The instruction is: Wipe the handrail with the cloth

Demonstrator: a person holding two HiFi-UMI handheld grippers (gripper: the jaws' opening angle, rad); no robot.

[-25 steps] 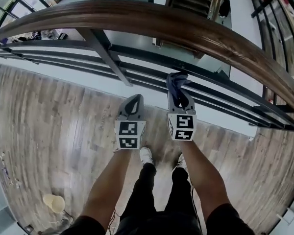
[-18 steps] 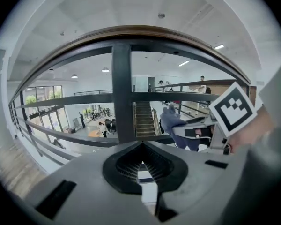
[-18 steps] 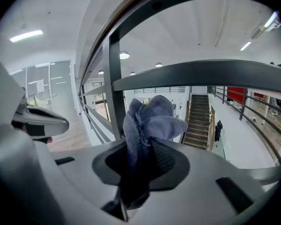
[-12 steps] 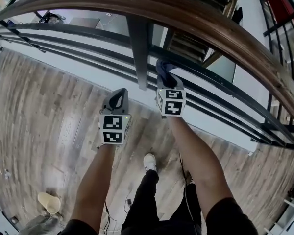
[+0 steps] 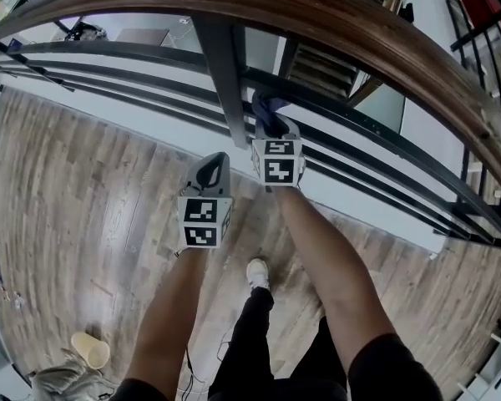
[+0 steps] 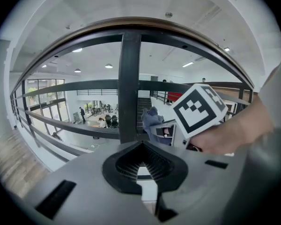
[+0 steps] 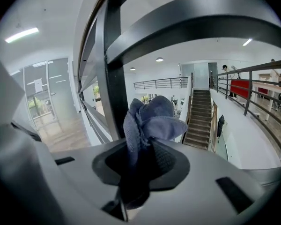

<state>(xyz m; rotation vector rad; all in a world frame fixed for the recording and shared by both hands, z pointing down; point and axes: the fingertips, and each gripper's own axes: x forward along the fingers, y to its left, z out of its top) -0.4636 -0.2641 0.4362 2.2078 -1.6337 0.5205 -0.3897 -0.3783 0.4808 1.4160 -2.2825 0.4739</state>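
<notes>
Cloth clamped, low of the handrail
Right gripper jaws pinch the blue cloth just right of the dark post, beneath the wooden handrail. Left gripper jaws together, empty, above open floor.

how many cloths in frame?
1. The blue cloth sticks up from the right gripper's shut jaws, near the dark post. The left gripper is shut on nothing. A grey heap on the floor, lower left in the head view, is too unclear to call.
</notes>
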